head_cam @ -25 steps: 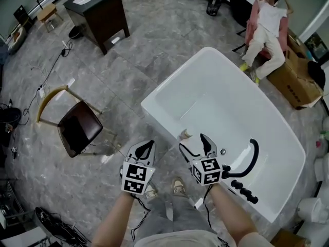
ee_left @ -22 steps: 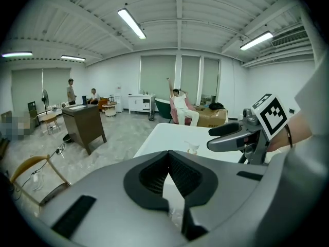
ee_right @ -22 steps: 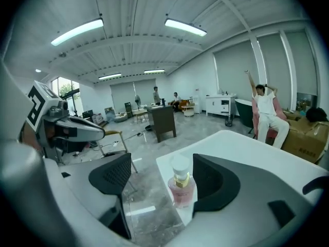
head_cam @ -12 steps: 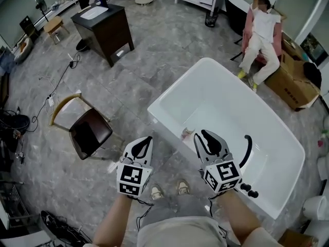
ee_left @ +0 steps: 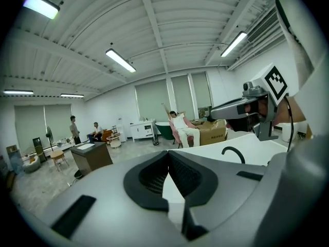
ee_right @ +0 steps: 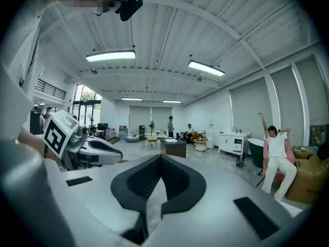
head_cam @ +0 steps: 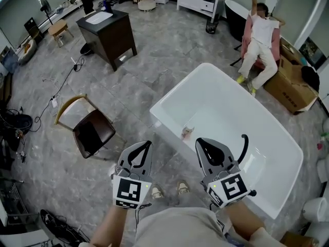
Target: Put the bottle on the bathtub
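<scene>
the left gripper point(head_cam: 143, 148) and the right gripper point(head_cam: 206, 146) hang side by side over the grey marbled floor point(head_cam: 128, 96), close to the near wall of the bathtub point(head_cam: 171, 93), a smooth, glossy white oval shell with a rounded rim. both pairs of jaws are pressed tip to tip with nothing between them: the left gripper point(ee_left: 168, 156) shows its ribbed black pads meeting in a point, and the right gripper point(ee_right: 161, 161) looks the same. the bottle point(head_cam: 187, 132), small, pale and pinkish, sits at the tub's near rim, apart from both grippers and just ahead of the right one; its shape is too small to make out. a thin black curved faucet point(head_cam: 242, 147) arches over the rim beside the right gripper. a brown chair point(head_cam: 92, 133) with a curved wooden back stands to the left.
</scene>
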